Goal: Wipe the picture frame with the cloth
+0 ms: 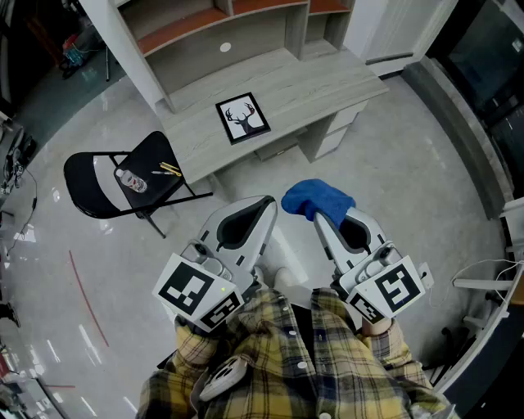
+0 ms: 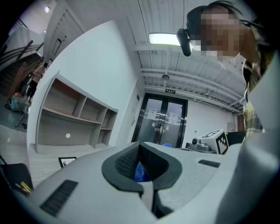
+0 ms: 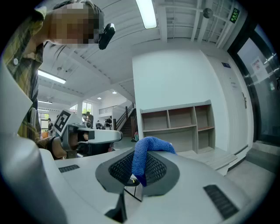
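Note:
The picture frame, black-edged with a deer print, lies flat on the pale wooden desk; in the left gripper view the picture frame shows small at lower left. Both grippers are held up in the air well short of the desk. My right gripper is shut on the blue cloth, which bunches over its tip; the cloth hangs between the dark pads. My left gripper is beside it, shut, with nothing held.
A black folding chair stands left of the desk with a bottle and yellow pencils on its seat. A shelf unit rises behind the desk. Glossy grey floor lies between me and the desk.

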`<state>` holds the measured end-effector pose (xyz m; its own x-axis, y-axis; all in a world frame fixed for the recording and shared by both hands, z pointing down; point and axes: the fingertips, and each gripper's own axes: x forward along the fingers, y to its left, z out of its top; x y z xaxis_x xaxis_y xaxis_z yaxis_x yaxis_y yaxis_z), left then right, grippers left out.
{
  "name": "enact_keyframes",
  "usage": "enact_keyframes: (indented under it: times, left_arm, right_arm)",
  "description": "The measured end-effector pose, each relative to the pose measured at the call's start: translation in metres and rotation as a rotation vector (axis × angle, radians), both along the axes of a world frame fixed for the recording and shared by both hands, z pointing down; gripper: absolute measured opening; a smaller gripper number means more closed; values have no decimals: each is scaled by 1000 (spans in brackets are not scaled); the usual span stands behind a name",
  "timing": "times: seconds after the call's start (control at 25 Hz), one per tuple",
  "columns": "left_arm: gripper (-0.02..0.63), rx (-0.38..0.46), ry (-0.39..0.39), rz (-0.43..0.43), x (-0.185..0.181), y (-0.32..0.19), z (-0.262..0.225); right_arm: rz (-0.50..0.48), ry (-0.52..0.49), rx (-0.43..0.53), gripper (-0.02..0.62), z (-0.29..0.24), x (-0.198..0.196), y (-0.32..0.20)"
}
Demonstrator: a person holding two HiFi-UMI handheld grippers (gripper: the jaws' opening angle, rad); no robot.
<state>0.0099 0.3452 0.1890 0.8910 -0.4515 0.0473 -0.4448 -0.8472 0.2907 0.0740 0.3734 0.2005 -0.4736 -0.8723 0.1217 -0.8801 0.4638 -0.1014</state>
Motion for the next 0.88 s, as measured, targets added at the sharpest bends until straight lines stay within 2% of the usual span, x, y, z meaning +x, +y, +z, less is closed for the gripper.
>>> enact_keyframes:
  times: [0.44, 0.88]
  left_arm:
    - [5, 5, -1, -24, 5, 4, 0]
    - [5, -10, -22, -78, 1, 10, 11]
  right_arm:
    - [0, -31, 16, 41, -1, 12, 9]
    - [-32, -61, -9, 41, 12, 18, 19]
